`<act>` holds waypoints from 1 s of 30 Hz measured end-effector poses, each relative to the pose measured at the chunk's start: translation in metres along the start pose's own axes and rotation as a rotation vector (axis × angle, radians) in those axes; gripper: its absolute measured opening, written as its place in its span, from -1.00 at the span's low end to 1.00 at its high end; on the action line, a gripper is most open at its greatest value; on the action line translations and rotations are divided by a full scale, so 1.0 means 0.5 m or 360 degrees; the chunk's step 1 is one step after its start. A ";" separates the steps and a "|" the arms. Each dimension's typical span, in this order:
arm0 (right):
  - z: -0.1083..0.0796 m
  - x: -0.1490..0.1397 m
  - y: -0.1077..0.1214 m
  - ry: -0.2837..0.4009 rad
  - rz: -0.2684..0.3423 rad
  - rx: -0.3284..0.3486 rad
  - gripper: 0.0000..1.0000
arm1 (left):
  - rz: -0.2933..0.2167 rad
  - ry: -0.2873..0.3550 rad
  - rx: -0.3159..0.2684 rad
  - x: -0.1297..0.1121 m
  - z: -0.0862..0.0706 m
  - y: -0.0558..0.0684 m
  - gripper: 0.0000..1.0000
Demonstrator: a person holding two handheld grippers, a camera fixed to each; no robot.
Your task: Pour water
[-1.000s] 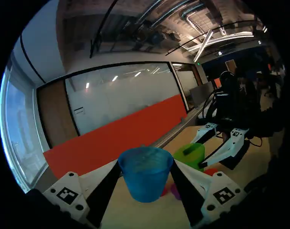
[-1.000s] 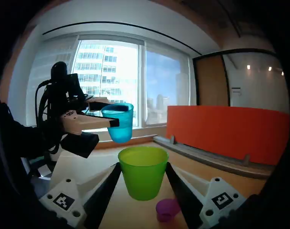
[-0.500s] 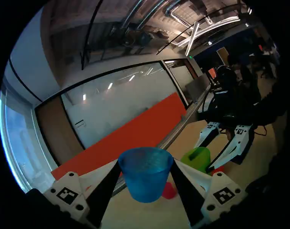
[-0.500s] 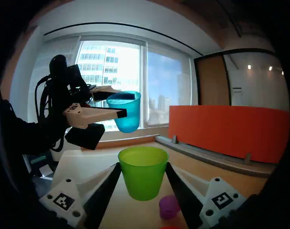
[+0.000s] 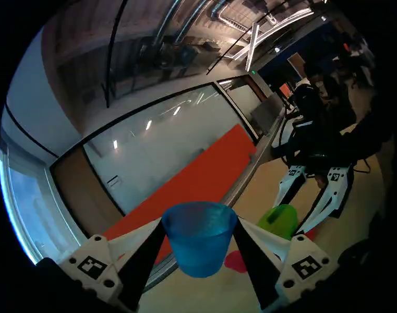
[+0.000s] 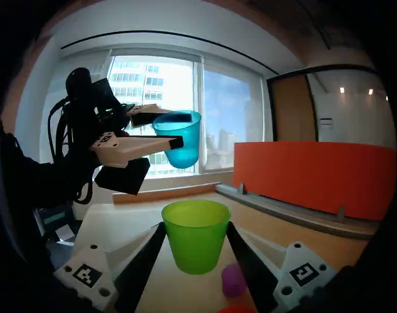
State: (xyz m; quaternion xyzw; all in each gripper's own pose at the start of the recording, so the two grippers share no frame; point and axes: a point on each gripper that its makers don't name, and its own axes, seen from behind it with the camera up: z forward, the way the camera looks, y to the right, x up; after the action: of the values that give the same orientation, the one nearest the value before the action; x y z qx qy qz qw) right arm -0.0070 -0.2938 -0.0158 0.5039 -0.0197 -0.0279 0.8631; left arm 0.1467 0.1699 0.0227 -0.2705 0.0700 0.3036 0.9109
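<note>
My left gripper (image 5: 199, 245) is shut on a translucent blue cup (image 5: 199, 237), held up in the air and tilted. In the right gripper view the same blue cup (image 6: 179, 139) hangs above and behind the green cup, leaning right, carried by the left gripper (image 6: 164, 129). My right gripper (image 6: 196, 245) is shut on a green cup (image 6: 196, 241), upright over the table. From the left gripper view the green cup (image 5: 278, 221) sits lower right in the right gripper (image 5: 303, 211).
A wooden table (image 6: 313, 242) runs below, edged by an orange partition (image 6: 323, 177). A small purple cup (image 6: 232, 279) and a red object (image 5: 235, 261) stand on the table. A person's dark sleeve (image 6: 36, 182) holds the left gripper. Large windows (image 6: 161, 104) lie behind.
The left gripper has risen with the blue cup, moved right toward above the green cup and tilted further. The right gripper has kept the green cup still.
</note>
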 end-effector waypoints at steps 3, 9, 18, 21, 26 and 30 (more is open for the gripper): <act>0.001 -0.001 -0.002 0.0002 0.0000 0.0004 0.76 | 0.0035 0.0002 0.0007 0.006 0.002 -0.002 0.74; 0.002 -0.003 -0.008 0.0007 0.0003 0.0015 0.76 | 0.0106 0.0000 0.0019 0.015 0.004 -0.002 0.74; 0.004 -0.005 -0.012 0.0016 0.0007 0.0028 0.76 | 0.0221 -0.0003 0.0027 0.026 0.009 0.000 0.74; 0.004 -0.005 -0.014 0.0020 0.0007 0.0031 0.76 | 0.0252 0.0000 0.0030 0.029 0.012 0.001 0.74; 0.003 -0.006 -0.016 0.0020 0.0004 0.0035 0.76 | 0.0307 0.0001 0.0045 0.032 0.018 -0.004 0.74; 0.002 -0.007 -0.018 0.0019 0.0002 0.0038 0.76 | 0.0355 -0.0004 0.0056 0.030 0.023 -0.005 0.74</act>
State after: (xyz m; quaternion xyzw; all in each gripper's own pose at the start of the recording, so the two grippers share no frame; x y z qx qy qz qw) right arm -0.0108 -0.2987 -0.0232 0.5144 -0.0153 -0.0241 0.8571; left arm 0.1600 0.1822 0.0294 -0.2445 0.1037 0.4020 0.8763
